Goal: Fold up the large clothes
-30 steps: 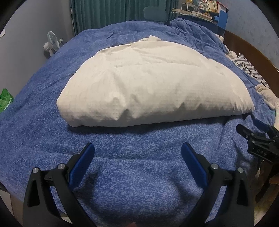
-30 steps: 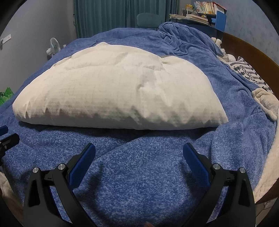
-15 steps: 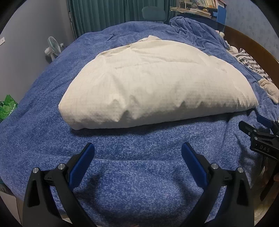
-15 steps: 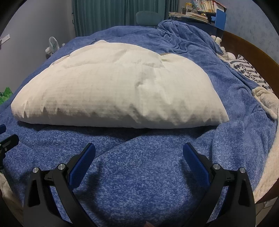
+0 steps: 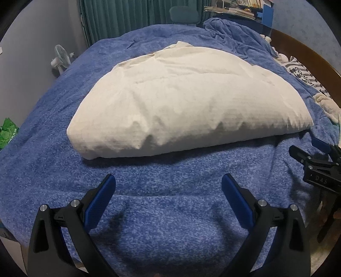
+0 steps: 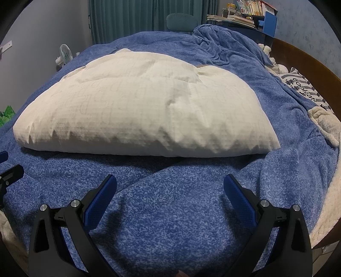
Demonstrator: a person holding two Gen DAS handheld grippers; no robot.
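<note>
A cream quilted cloth [image 5: 187, 100] [image 6: 145, 110], folded into a thick puffy bundle, lies in the middle of a bed covered by a blue fleece blanket [image 5: 162, 202] [image 6: 170, 213]. My left gripper [image 5: 168, 181] hovers open over the blanket in front of the bundle's near left part, nothing between its fingers. My right gripper [image 6: 169, 181] is open too, short of the bundle's near edge, and empty. In the left wrist view the right gripper [image 5: 319, 155] shows at the right edge. The left gripper's tip [image 6: 10, 172] shows at the left edge of the right wrist view.
A wooden headboard [image 6: 309, 61] curves along the right, with a striped pillow [image 6: 302, 87] and a cream fluffy blanket [image 6: 326, 121] beside it. Behind the bed are teal curtains [image 6: 132, 19], a chair [image 6: 181, 21] and a shelf with books [image 6: 245, 15]. A small white fan [image 5: 60, 59] and a green bag [image 5: 7, 132] stand left.
Both grippers have drawn back and risen slightly from the bundle; both stay open. The cloth has not moved.
</note>
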